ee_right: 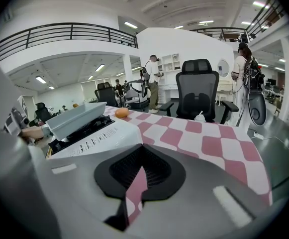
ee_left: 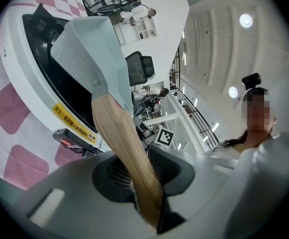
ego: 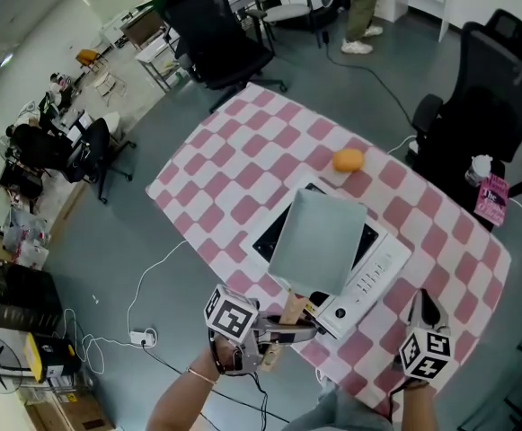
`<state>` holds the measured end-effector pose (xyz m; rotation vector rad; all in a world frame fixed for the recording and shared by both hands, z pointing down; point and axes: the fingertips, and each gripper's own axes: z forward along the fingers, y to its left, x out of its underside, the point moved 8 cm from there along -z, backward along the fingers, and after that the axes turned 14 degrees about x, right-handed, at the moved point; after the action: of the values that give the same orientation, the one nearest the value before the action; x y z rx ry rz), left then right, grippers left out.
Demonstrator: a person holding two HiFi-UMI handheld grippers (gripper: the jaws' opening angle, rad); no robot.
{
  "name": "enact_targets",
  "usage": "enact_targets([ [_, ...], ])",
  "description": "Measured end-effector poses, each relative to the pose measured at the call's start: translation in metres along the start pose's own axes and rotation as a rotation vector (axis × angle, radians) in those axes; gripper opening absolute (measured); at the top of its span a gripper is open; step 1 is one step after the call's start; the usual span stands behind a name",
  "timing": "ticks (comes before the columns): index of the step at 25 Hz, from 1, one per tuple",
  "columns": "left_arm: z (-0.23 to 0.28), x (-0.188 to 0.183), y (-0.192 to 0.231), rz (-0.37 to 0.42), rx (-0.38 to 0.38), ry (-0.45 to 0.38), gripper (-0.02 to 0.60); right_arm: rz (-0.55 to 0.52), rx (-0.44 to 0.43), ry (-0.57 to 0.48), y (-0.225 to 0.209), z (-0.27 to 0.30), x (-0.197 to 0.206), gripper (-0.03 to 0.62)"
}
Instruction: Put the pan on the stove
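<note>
The task looks nearly done. The pan [ego: 319, 241], a pale square one, lies over the black glass of the stove [ego: 375, 275], which stands near the tabletop's [ego: 243, 160] near edge, the one by the person. The pan covers most of the glass and its wooden handle [ee_left: 119, 143] reaches back over that edge. The left gripper [ego: 287, 317] has its jaws clamped on the handle. From the left gripper view the underside of the pan shows, so the handle end may be a little raised. I cannot tell whether the base sits flat on the glass. What seems left is to settle it level, let go of the handle and draw the gripper back.

The right gripper [ego: 427, 308] hangs over the near right part of the tabletop, just beside the stove's control panel. Its jaws are drawn together with nothing between them, only the checked cloth showing past them.

There is fair room. An orange [ego: 349, 160] lies beyond the stove toward the far edge, apart from the pan. The left half of the tabletop carries nothing. The left gripper is already off the near edge, so pulling back meets only open floor. A black office chair [ego: 503, 106] stands close to the right edge.
</note>
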<state>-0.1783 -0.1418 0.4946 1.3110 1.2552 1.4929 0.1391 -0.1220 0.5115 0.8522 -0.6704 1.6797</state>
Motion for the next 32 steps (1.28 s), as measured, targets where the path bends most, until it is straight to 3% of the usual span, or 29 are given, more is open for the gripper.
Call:
enact_targets([
  [20, -0.02, -0.014, 0.006, -0.012, -0.031, 0.117, 0.08, -0.011, -0.036, 0.025, 0.007, 0.007, 0.007, 0.009],
  [32, -0.025, -0.016, 0.01, -0.04, -0.026, 0.092, 0.075, -0.019, -0.058, 0.032, 0.013, 0.008, 0.009, 0.009],
])
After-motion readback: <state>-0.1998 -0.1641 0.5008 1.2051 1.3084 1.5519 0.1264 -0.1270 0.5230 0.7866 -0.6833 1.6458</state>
